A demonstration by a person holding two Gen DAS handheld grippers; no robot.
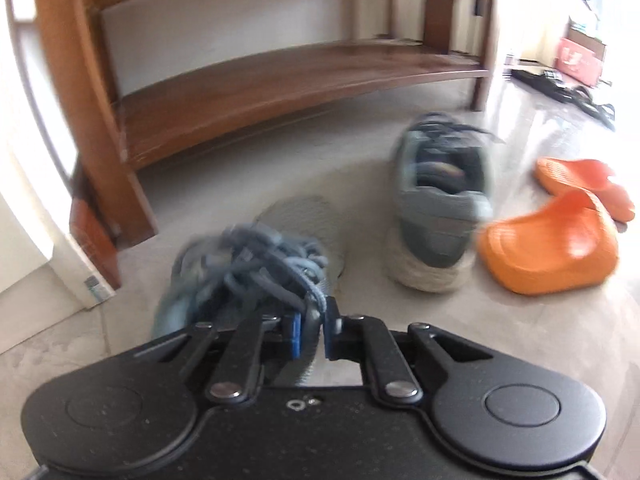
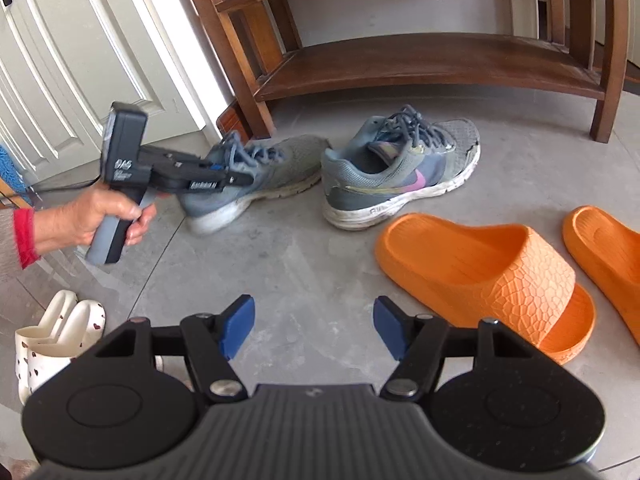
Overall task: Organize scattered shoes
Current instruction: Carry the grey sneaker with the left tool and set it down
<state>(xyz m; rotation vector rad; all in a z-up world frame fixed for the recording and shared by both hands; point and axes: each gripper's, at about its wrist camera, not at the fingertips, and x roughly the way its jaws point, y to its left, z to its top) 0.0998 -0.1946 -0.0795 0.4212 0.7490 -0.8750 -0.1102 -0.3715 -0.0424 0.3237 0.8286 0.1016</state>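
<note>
My left gripper [image 1: 312, 330] is shut on the heel collar of a grey-blue sneaker [image 1: 256, 264], whose heel is lifted off the floor; the same gripper [image 2: 224, 174] and sneaker [image 2: 260, 176] show in the right wrist view. The second grey sneaker [image 1: 440, 204] with a pink swoosh [image 2: 400, 168] stands on the floor beside it. Two orange slides [image 1: 548, 240] [image 2: 488, 276] lie to the right. My right gripper [image 2: 314, 330] is open and empty above bare floor, short of the slides. A wooden shoe rack [image 1: 280, 76] [image 2: 432, 64] stands behind the shoes.
A pair of white slippers with heart prints [image 2: 56, 336] sits at the lower left. A white door [image 2: 80, 60] is left of the rack. Boxes and dark cables [image 1: 576, 68] lie on the floor far right. The floor is grey tile.
</note>
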